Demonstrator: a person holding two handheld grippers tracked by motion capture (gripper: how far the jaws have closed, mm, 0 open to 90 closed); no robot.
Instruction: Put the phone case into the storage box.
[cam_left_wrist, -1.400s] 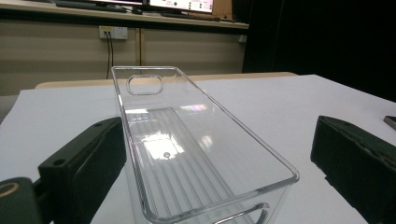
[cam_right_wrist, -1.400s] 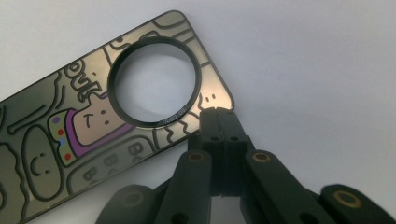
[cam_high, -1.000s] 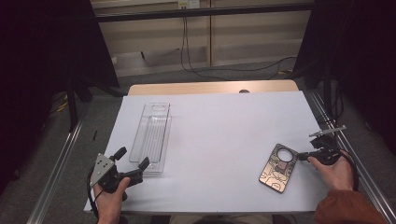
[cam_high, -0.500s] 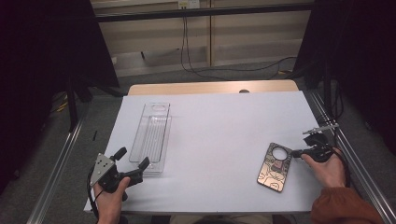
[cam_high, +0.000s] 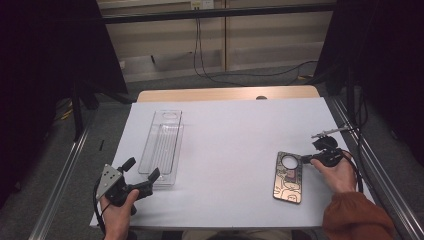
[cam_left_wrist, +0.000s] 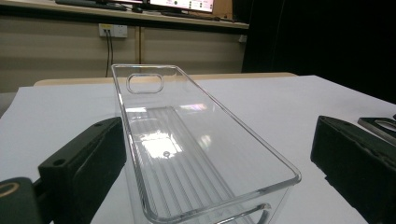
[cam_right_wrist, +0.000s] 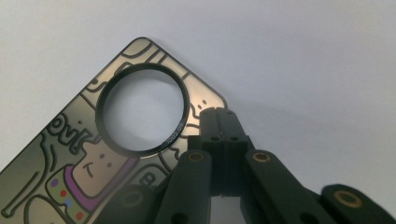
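Note:
A long clear plastic tray (cam_high: 162, 142) lies on the white table at the left, empty. My left gripper (cam_high: 143, 168) hovers at its near end, open, with the tray's (cam_left_wrist: 177, 140) near end between the two black jaws and neither pad touching it. At the right lies a flat metallic case (cam_high: 289, 180) with cartoon drawings and a round black-rimmed hole. My right gripper (cam_high: 303, 160) is shut, and in the right gripper view its closed tips (cam_right_wrist: 222, 114) rest on the case's (cam_right_wrist: 56, 158) corner beside the hole, with nothing between the jaws.
The white table top (cam_high: 235, 135) ends in a wooden strip (cam_high: 225, 94) at the far side. Metal rails (cam_high: 370, 165) run along both sides. Cables lie on the floor beyond the table.
My right gripper has moved left across the table, and the case has slid a little left with it. The left gripper and the tray have not moved.

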